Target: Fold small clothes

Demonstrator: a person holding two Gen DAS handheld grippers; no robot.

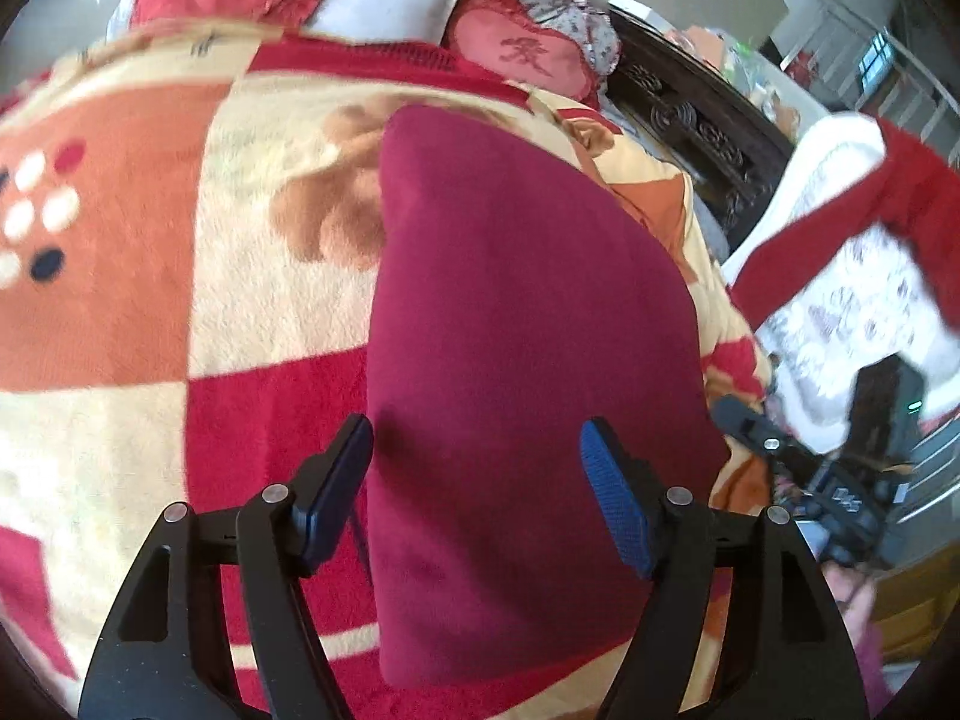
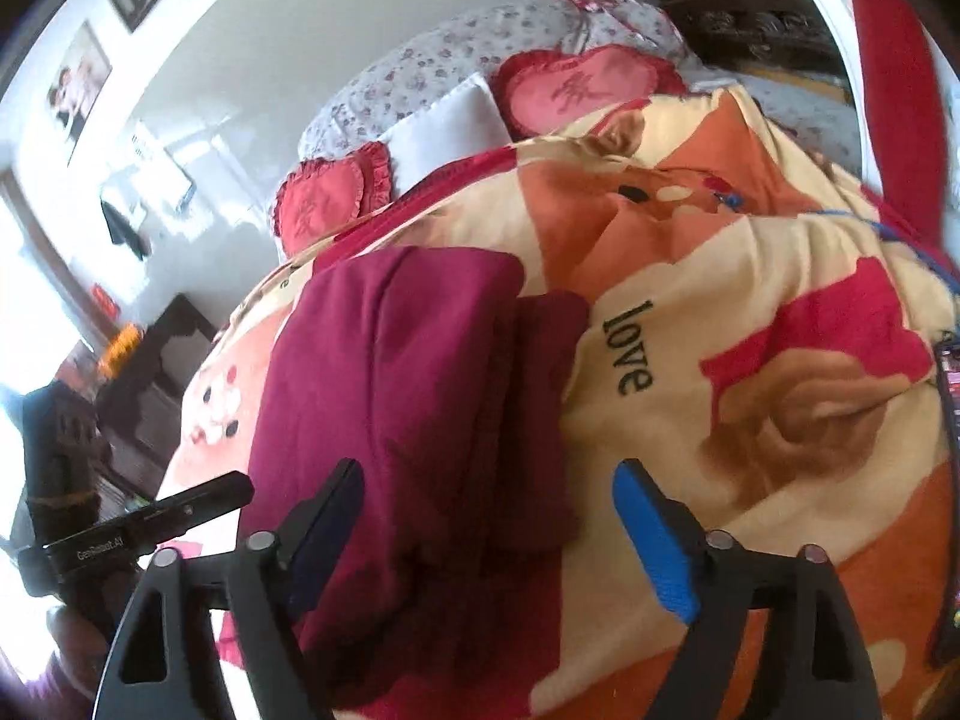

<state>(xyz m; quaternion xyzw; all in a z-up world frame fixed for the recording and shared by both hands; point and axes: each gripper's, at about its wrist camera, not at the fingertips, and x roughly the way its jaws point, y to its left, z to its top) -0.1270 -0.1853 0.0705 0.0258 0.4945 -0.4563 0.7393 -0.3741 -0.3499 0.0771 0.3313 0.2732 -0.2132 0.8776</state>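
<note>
Garment [image 1: 528, 324] folded; both tools wide open, empty.

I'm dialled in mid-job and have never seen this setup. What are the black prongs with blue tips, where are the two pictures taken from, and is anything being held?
Each picture comes from a camera on a handheld gripper, looking forward along its two fingers. The left gripper and the right gripper both stand open and hold nothing. Between and ahead of them lies a folded maroon garment on a red, orange and cream blanket printed with the word "love". Behind are heart-shaped red cushions and a white pillow. At the picture edges you can see the other gripper, held by the person.
</note>
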